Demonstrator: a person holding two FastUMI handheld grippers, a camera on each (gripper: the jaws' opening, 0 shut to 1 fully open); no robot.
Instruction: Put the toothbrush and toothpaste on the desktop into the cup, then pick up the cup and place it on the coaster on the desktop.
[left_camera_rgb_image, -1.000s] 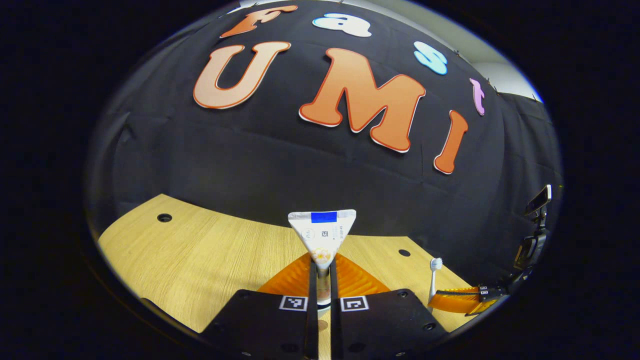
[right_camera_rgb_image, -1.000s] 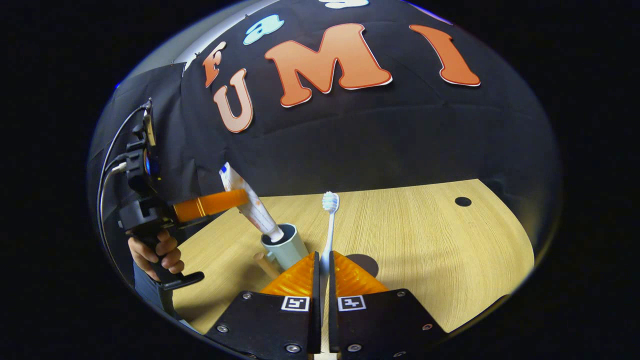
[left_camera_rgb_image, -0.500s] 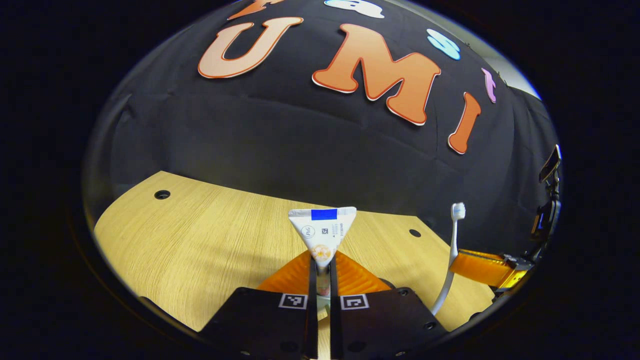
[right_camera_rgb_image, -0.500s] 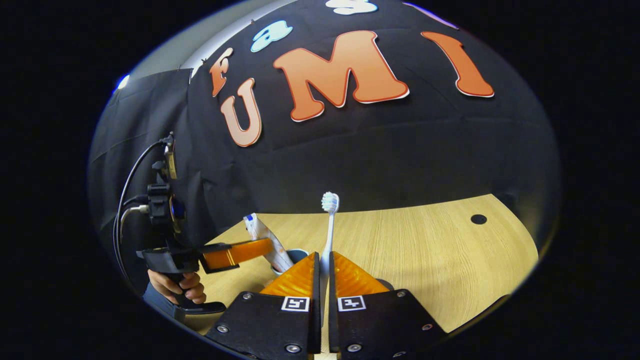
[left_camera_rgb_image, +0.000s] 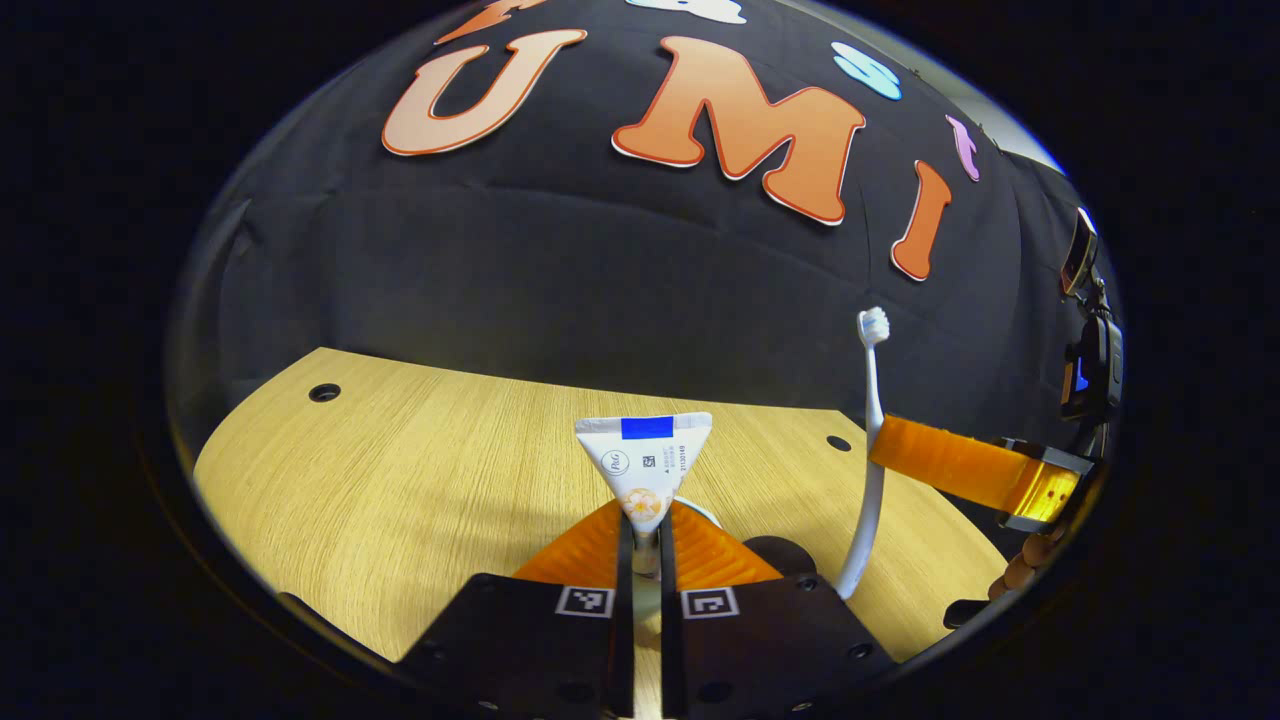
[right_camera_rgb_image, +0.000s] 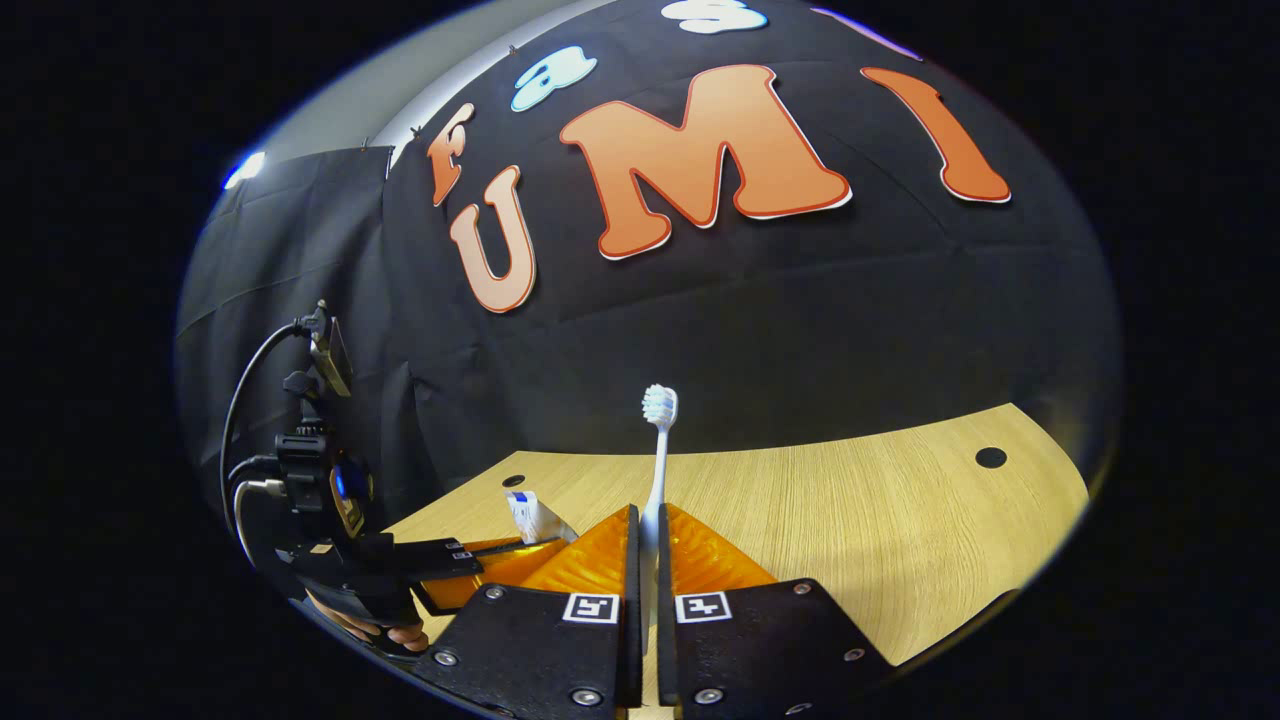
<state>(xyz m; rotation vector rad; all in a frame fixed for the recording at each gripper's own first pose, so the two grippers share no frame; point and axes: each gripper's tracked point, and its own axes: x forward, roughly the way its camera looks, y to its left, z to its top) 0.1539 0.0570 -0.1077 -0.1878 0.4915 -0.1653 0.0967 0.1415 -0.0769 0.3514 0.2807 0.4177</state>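
A: Left gripper (left_camera_rgb_image: 645, 545), what's the state?
B: Jaws nearly closed, pinching the white toothpaste tube with a blue stripe on its crimped end (left_camera_rgb_image: 646, 462). Tube stands upright, crimp up, low over the light wood-grain tabletop (left_camera_rgb_image: 420, 470).
A: Cup?
B: A pale curved rim (left_camera_rgb_image: 700, 510) just behind the left fingers, probably the cup (too hidden to be sure). A dark round patch (left_camera_rgb_image: 782, 553) on the wood just right of it, can't tell if that's the coaster.
A: Right gripper (right_camera_rgb_image: 646, 545)?
B: Jaws almost together, clamped on the handle of the white toothbrush with pale bristles (right_camera_rgb_image: 657, 440); upright, head up, above the tabletop. In the left gripper view the brush's lower end hangs beside the dark patch.
A: Anything else?
B: In the right gripper view a hand (right_camera_rgb_image: 385, 630) holds the left gripper's handle at lower left.
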